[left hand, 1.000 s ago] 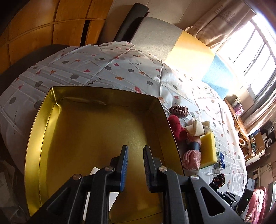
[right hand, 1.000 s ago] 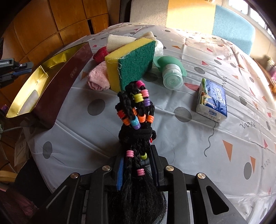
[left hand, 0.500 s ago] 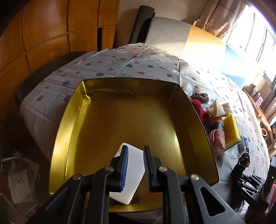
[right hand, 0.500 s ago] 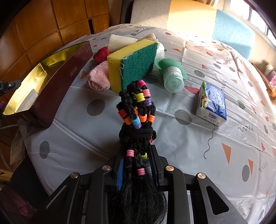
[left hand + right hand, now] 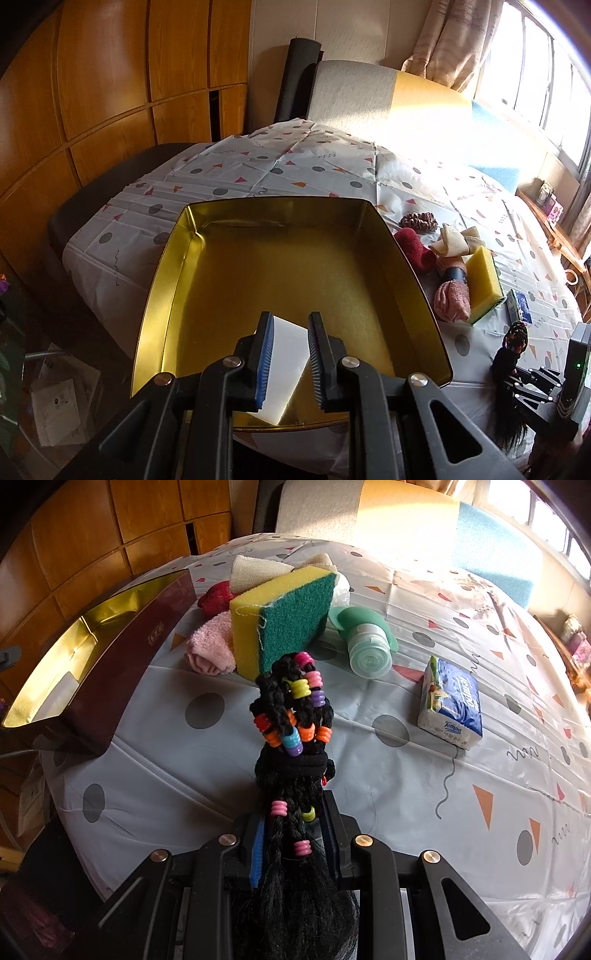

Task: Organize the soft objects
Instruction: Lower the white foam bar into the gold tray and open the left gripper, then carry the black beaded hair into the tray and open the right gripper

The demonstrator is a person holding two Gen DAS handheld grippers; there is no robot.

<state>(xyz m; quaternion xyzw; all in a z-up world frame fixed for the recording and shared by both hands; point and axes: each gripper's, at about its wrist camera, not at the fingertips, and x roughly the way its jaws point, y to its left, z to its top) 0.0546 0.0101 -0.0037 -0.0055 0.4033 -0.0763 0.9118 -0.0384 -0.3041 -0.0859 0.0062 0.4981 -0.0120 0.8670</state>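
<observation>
Left wrist view: the left gripper (image 5: 290, 360) is hovering over the near end of a gold tin tray (image 5: 406, 258), its blue-padded fingers (image 5: 266, 354) standing apart with nothing between them. A white block (image 5: 282, 373) is lying flat on the tray floor just below the gap, near the front wall. The tray is sitting on a table covered by a white cloth (image 5: 295, 173) printed with dots and triangles. To the right of the tray, on the cloth, a dark red sock (image 5: 413, 247), a brown scrunchie (image 5: 419, 221), a cream bow (image 5: 458, 242), a pink sock (image 5: 452, 301) and a yellow sponge (image 5: 482, 280) are lying close together. At the far right edge the right gripper (image 5: 532, 380) is showing with a black braid (image 5: 511, 343) in it. Right wrist view: the right gripper (image 5: 293, 834) is clamping the beaded black braid (image 5: 291, 716), which is standing up out of the jaws above the cloth (image 5: 406, 775), apart from the tray. Ahead, the sponge (image 5: 280, 624) is leaning on its edge, green side facing the camera, touching the pink sock (image 5: 212, 650); the red sock (image 5: 216, 596) and a cream cloth (image 5: 255, 572) are lying behind. A green travel bottle (image 5: 367, 646) and a blue tissue pack (image 5: 452, 705) are lying to the right. The tray (image 5: 122, 638) is at the left, its outer wall dark red, and the white block (image 5: 55, 701) inside is only partly visible, possibly against the near corner.
</observation>
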